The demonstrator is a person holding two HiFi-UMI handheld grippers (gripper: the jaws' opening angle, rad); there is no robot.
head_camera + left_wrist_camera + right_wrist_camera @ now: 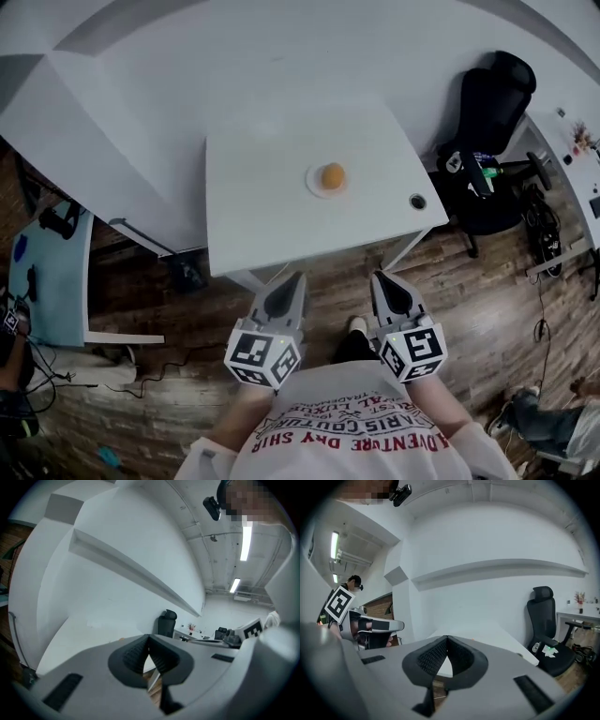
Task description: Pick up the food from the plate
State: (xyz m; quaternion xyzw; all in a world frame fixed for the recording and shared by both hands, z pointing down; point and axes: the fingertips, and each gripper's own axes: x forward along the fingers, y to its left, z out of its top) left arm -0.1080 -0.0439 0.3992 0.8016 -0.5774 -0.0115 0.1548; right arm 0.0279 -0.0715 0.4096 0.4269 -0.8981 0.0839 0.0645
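Note:
A round orange piece of food (332,175) lies on a small white plate (313,182) on the right half of a white table (262,206). Both grippers hang in front of the table's near edge, above the wooden floor and well short of the plate. My left gripper (292,281) is shut, its tips touching with nothing between them (149,638). My right gripper (382,280) is also shut and empty (446,639). In the right gripper view the table top (487,632) shows beyond the jaws.
A black office chair (487,122) stands right of the table. The table has a cable hole (417,201) near its right front corner. A light blue desk (47,272) is at the left, and a white wall runs behind the table.

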